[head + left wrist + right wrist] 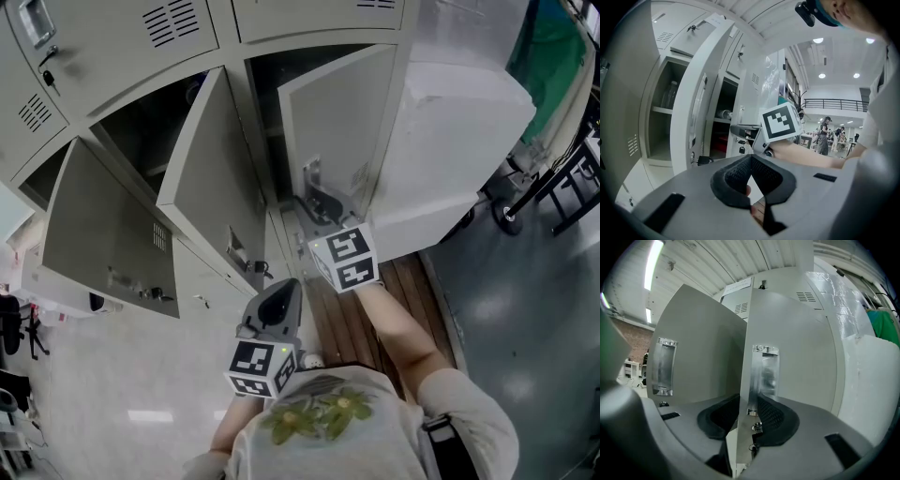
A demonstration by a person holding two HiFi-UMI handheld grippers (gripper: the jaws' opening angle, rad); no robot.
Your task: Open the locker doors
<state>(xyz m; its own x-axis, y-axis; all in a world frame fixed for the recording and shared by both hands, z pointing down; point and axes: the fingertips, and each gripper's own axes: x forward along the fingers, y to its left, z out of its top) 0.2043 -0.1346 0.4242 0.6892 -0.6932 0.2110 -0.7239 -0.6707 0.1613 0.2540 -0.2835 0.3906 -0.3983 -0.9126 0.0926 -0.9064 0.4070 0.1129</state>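
Note:
In the head view three grey locker doors stand swung open: a left one (98, 234), a middle one (202, 159) and a right one (337, 122). My right gripper (314, 202) reaches level to the right door's free edge, its marker cube (345, 258) behind it. In the right gripper view that door's (797, 348) edge runs between the pads beside its metal handle recess (764, 376), and my right gripper (750, 413) is shut on it. My left gripper (277, 305) hangs back near my body, shut (750, 159) and holding nothing.
Closed lockers (141, 28) run above the open ones. A large white wrapped block (459, 141) stands just right of the open right door. Wooden slats (356, 319) lie under my right arm. A wheeled frame (511, 216) stands at the right. People stand far off (825, 136).

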